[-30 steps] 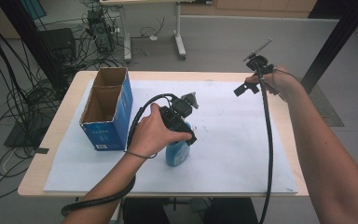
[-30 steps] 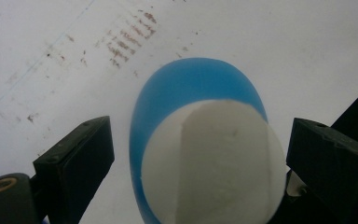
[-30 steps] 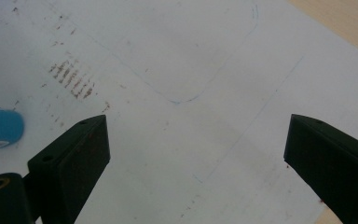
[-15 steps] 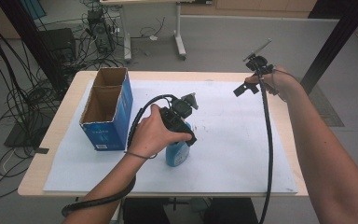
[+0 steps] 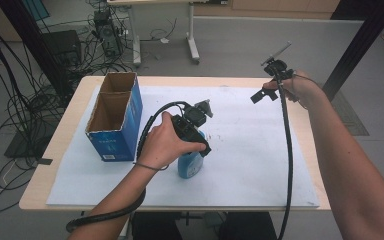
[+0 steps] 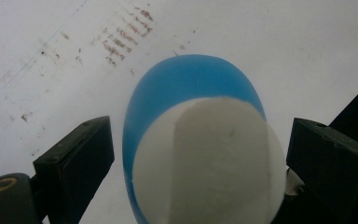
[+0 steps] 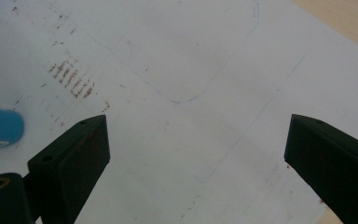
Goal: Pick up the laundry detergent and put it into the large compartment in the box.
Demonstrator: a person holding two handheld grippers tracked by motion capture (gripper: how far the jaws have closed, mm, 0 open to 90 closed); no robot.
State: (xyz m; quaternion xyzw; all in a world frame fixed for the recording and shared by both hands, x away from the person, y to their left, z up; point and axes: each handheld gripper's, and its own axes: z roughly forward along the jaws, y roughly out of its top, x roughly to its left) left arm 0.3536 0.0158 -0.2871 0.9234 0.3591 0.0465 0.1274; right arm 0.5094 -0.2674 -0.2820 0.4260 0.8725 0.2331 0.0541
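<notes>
Bottle (image 5: 190, 165) stood upright near the middle of the paper (image 5: 250, 150), right of the box (image 5: 114, 122), and the left gripper (image 6: 196, 154) hung straight over it. Jaws were apart, one on each side of the white cap (image 6: 205, 158), touching nothing far as I could tell. Long axis ran vertical, so the grab looked like a plain drop. Right gripper (image 7: 196, 154) was open too, way off at the far right.

A lab or test room: bundles of black cables (image 5: 15, 100) sprawl over the grey floor (image 5: 240, 45), and white paper (image 5: 240, 150) covers a light wooden table (image 5: 75, 107).
</notes>
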